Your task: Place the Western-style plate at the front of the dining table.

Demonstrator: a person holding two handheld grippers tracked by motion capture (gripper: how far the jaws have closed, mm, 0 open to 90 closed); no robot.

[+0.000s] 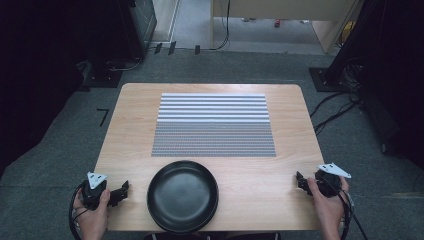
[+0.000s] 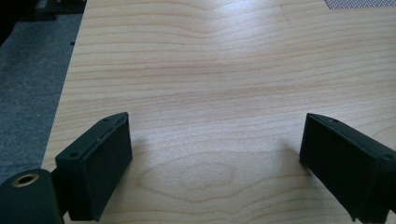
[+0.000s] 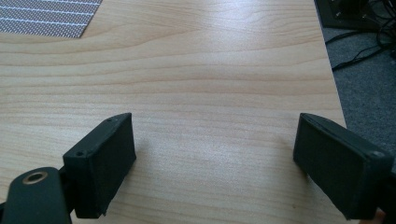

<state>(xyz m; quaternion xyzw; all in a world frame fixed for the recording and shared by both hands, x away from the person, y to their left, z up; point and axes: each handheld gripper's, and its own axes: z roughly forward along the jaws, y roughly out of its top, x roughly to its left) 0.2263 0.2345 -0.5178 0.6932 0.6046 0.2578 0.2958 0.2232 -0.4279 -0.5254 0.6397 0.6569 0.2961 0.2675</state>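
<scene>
A black round plate (image 1: 182, 196) sits at the near middle of the wooden table (image 1: 135, 105). Behind it lies a grey-and-white striped mat (image 1: 213, 125). My left gripper (image 1: 121, 190) rests at the table's near left corner, held by a hand, left of the plate and apart from it. Its jaws stand wide open over bare wood (image 2: 215, 154). My right gripper (image 1: 300, 180) rests at the near right edge, also in a hand. It is open too, with nothing between its fingers (image 3: 215, 158).
Grey carpet surrounds the table. Cables (image 1: 335, 110) trail on the floor at the right, and dark equipment stands at the left and right. A corner of the mat (image 3: 46, 17) lies far ahead of the right gripper.
</scene>
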